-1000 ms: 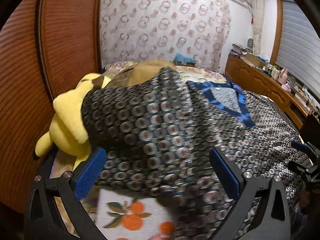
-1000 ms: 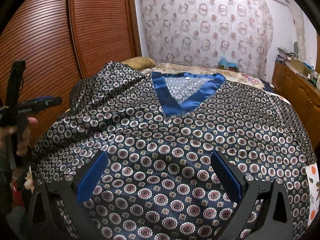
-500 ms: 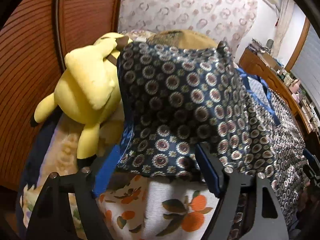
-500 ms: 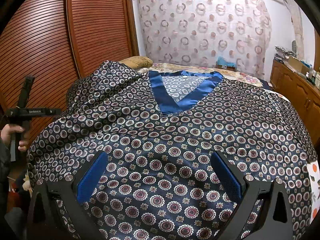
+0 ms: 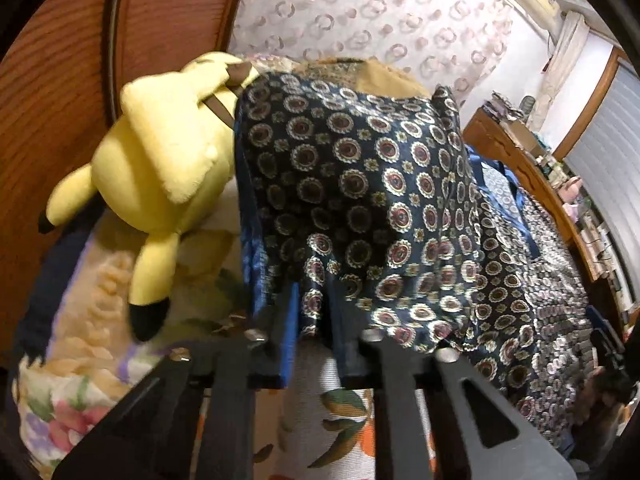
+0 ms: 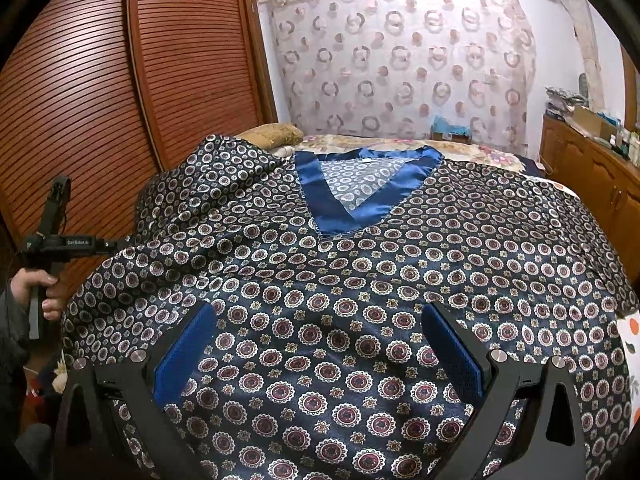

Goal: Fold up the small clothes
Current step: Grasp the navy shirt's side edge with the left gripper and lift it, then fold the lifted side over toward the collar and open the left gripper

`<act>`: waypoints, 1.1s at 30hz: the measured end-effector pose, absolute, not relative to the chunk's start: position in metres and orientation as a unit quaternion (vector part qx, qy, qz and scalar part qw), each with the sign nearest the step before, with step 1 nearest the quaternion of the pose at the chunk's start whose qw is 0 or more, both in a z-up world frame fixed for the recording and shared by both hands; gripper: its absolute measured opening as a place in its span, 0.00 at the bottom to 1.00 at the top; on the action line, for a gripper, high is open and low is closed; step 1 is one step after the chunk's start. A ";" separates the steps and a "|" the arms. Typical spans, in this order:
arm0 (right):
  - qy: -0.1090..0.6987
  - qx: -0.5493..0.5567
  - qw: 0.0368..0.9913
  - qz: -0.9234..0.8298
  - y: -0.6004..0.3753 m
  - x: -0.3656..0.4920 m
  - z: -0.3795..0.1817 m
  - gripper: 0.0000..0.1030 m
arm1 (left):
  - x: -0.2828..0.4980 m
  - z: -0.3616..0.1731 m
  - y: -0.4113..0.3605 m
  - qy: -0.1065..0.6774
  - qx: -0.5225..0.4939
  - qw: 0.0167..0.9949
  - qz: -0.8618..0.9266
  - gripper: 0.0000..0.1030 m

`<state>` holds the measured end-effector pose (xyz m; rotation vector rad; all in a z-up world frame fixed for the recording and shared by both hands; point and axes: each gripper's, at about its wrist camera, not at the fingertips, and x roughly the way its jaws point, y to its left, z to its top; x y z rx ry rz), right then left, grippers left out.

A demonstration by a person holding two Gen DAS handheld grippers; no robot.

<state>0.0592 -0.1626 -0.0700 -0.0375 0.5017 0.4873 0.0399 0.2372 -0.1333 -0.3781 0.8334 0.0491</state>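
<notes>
A dark blue satin V-neck top [image 6: 360, 264] with a ring pattern lies spread face up on the bed; its blue-trimmed collar [image 6: 360, 200] points away from me. My left gripper [image 5: 316, 328] is shut on the hem of the top's sleeve [image 5: 360, 208], which hangs over its fingers. That gripper also shows in the right wrist view [image 6: 60, 240] at the top's left edge. My right gripper [image 6: 316, 344] is open, with its blue pads hovering over the lower middle of the top and holding nothing.
A yellow plush toy [image 5: 160, 176] lies left of the sleeve by the brown louvred wardrobe doors [image 6: 120, 100]. The bed has a floral sheet [image 5: 340, 416]. A wooden dresser [image 6: 592, 168] with clutter runs along the right. A patterned curtain [image 6: 400, 64] hangs behind.
My left gripper moved left to the sleeve's edge and closed its fingers on the hem. The right gripper stayed open and nearly still over the top.
</notes>
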 end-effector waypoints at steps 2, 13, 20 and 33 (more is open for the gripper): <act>0.247 -0.015 0.939 0.239 -0.163 0.059 -0.070 1.00 | 0.031 -0.123 0.239 0.374 -0.192 0.907 0.026 0.04; 0.252 -0.011 0.937 0.243 -0.162 0.061 -0.070 1.00 | 0.045 -0.018 0.164 0.289 -0.140 0.945 -0.063 0.04; 0.252 -0.004 0.936 0.244 -0.163 0.060 -0.069 1.00 | 0.055 0.011 0.070 0.305 -0.051 0.940 -0.142 0.04; 0.255 0.002 0.935 0.246 -0.164 0.060 -0.069 1.00 | 0.036 -0.009 0.080 0.315 -0.025 0.943 -0.105 0.78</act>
